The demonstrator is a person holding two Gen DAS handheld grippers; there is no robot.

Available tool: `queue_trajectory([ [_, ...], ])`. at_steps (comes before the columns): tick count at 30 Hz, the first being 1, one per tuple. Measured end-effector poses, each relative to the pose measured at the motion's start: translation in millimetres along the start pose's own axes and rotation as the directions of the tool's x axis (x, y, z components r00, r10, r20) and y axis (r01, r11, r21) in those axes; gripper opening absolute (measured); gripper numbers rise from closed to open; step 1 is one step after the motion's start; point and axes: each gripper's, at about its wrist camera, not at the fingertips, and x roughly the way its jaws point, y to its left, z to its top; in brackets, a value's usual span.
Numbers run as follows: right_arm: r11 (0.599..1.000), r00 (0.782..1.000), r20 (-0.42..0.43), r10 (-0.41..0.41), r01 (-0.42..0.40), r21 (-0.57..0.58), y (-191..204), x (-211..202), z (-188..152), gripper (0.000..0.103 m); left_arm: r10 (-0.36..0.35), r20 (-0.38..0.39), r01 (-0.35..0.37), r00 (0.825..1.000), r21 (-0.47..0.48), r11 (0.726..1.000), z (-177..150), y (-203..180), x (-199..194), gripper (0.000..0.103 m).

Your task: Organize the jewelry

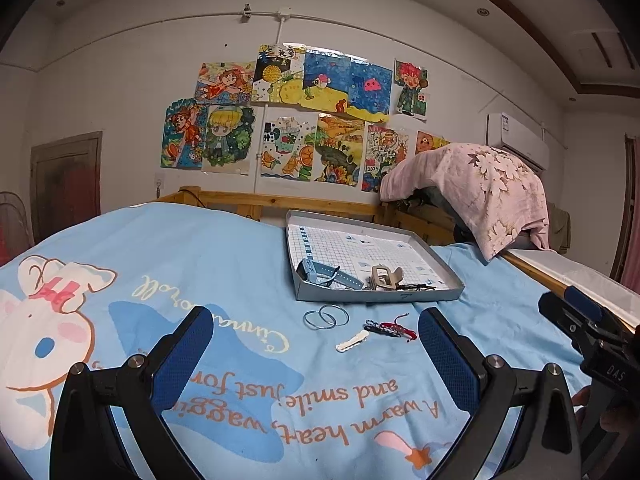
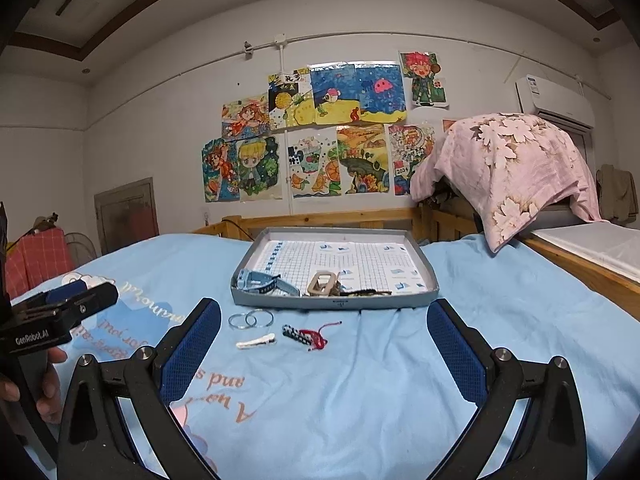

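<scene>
**Both grippers spread, jewelry ahead**

My left gripper (image 1: 316, 344) and right gripper (image 2: 324, 340) hang released, empty, over the bed (image 2: 500, 320). At 12 o'clock lie two rings (image 2: 251, 318), a white clip (image 2: 256, 341), a braided bracelet (image 2: 306, 337); beyond, the tray (image 2: 336, 302) holds a watch (image 2: 262, 282).

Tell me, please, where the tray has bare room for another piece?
The tray is bare across its back and right, behind the beige clip. Its front edge is crowded: blue watch, clip, dark hairpins.

Bangles (image 1: 326, 317) beside gray tray (image 1: 420, 295)
</scene>
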Motion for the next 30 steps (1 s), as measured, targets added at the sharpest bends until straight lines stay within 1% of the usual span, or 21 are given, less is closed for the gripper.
queue_trajectory([
  [4, 1.0, 1.0, 0.021, 0.009, -0.008, -0.023, 1, 15, 14, 0.101, -0.007, -0.03, 0.006, 1.0, -0.008, 1.0, 11, 0, 19, 0.103],
  [9, 0.997, 0.997, 0.078, 0.007, -0.001, -0.072, 3, 46, 34, 0.101, -0.001, -0.047, 0.0, 0.999, -0.012, 1.0, 23, 1, 46, 0.103],
  [15, 0.997, 0.995, 0.094, 0.016, -0.009, -0.076, 2, 81, 51, 0.101, 0.012, -0.053, -0.013, 0.999, -0.017, 1.0, 35, 3, 85, 0.103],
  [19, 0.996, 0.995, 0.098, 0.016, -0.007, -0.087, 5, 104, 54, 0.101, 0.027, -0.054, -0.028, 0.998, -0.012, 1.0, 38, 6, 110, 0.103],
  [23, 0.998, 0.998, 0.061, 0.018, -0.014, -0.068, 5, 127, 49, 0.101, 0.038, -0.079, -0.038, 0.996, -0.007, 0.999, 35, 9, 135, 0.103],
  [26, 0.999, 1.0, 0.002, 0.027, -0.027, -0.041, 0, 146, 37, 0.101, 0.042, -0.128, -0.045, 0.991, -0.023, 0.999, 26, 15, 154, 0.103],
  [30, 0.999, 0.995, -0.087, 0.041, -0.043, -0.015, -5, 163, 13, 0.101, 0.039, -0.191, -0.047, 0.981, -0.034, 0.998, 11, 20, 171, 0.103],
])
